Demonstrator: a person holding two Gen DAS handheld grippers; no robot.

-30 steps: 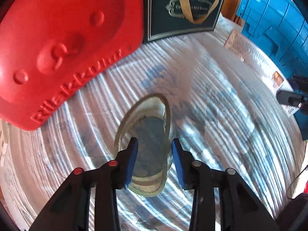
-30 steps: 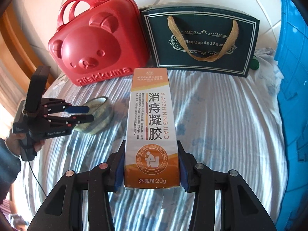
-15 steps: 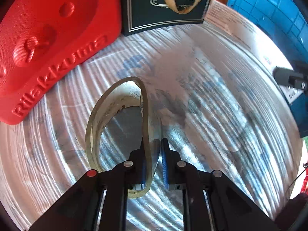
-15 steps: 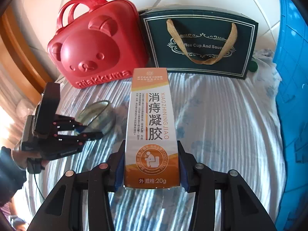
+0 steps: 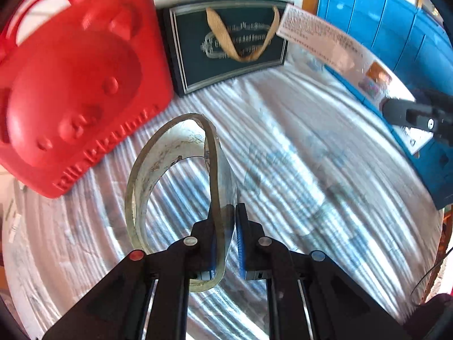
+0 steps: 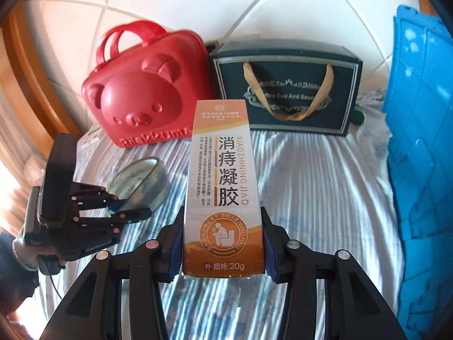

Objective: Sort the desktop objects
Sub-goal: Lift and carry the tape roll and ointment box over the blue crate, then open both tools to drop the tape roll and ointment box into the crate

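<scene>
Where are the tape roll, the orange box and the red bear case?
tape roll (image 5: 175, 153), left wrist view, on its inner wall.
orange box (image 6: 223, 187), right wrist view, on its printed front.
red bear case (image 6: 136, 99), right wrist view, on the bear's face.

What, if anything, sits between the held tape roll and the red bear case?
Nothing visible. The left gripper pinches the tape roll, and only bare striped cloth lies between it and the red bear case.

My left gripper went from open astride the tape roll to clamped on its right wall, and has raised it off the striped cloth. My right gripper pulled its box nearer.
</scene>
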